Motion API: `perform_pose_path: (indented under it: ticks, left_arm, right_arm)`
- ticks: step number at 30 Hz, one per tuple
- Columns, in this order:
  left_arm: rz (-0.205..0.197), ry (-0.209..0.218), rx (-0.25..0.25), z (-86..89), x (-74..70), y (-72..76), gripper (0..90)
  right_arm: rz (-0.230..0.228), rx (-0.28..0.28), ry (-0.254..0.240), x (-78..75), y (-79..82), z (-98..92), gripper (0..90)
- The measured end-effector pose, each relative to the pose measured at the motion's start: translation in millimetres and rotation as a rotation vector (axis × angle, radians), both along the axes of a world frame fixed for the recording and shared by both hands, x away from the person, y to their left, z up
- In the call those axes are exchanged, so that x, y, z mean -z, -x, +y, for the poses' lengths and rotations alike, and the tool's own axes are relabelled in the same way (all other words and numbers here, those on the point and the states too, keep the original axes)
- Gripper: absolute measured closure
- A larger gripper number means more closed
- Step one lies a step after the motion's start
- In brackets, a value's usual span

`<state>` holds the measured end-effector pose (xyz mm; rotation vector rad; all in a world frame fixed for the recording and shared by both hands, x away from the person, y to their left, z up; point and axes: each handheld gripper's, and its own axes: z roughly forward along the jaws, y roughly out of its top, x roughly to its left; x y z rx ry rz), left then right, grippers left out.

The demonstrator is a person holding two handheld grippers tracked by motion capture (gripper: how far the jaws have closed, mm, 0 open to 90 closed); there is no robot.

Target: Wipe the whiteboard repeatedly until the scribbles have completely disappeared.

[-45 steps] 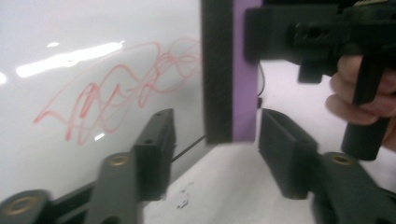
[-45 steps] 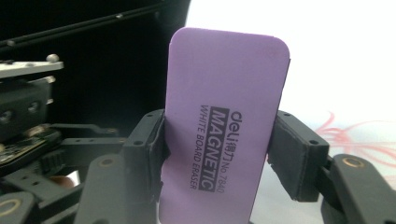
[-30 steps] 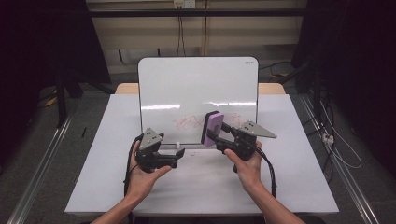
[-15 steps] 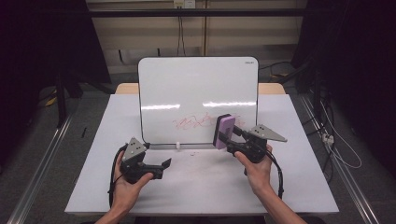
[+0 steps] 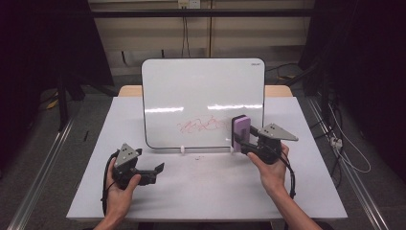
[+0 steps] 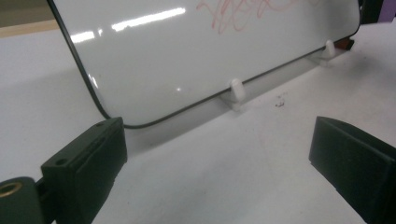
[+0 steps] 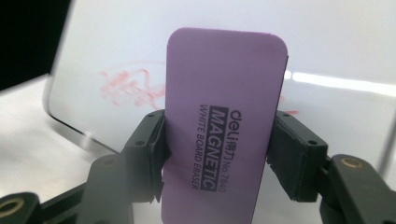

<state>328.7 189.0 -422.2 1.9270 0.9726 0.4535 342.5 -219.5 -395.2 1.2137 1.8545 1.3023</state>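
A whiteboard (image 5: 201, 96) stands propped upright at the middle of the table, with a red scribble (image 5: 203, 125) low on its face. My right gripper (image 5: 238, 141) is shut on a purple whiteboard eraser (image 5: 239, 129), held upright just in front of the board's lower right part, right of the scribble. In the right gripper view the eraser (image 7: 219, 135) is pinched between both pads, its printed back facing the camera, with the scribble (image 7: 130, 86) behind at left. My left gripper (image 5: 160, 168) rests open near the table's front left, its jaws wide apart with nothing between them.
The board sits on small white clip stands (image 6: 236, 91) on a white table (image 5: 206, 191). A few dark crumbs (image 6: 280, 100) lie on the table before the board. Dark floor, rails and cables surround the table.
My left gripper has drawn back from the board's lower edge toward the front left of the table. My right gripper with the eraser has shifted right along the board, uncovering the scribble.
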Motion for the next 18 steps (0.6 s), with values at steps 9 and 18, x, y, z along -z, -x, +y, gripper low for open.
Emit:
perform_pose_path:
  ticks: [9,18]
  left_arm:
    - [-0.02,-0.034,0.026,-7.2,3.0,1.9,5.0]
    - [-0.012,-0.033,0.053,-10.8,4.2,5.1,4.7]
  right_arm:
    - [-0.017,0.076,0.164,-4.7,-11.3,-0.3,41.3]
    - [-0.059,0.161,0.38,-7.4,-19.2,3.8,41.4]
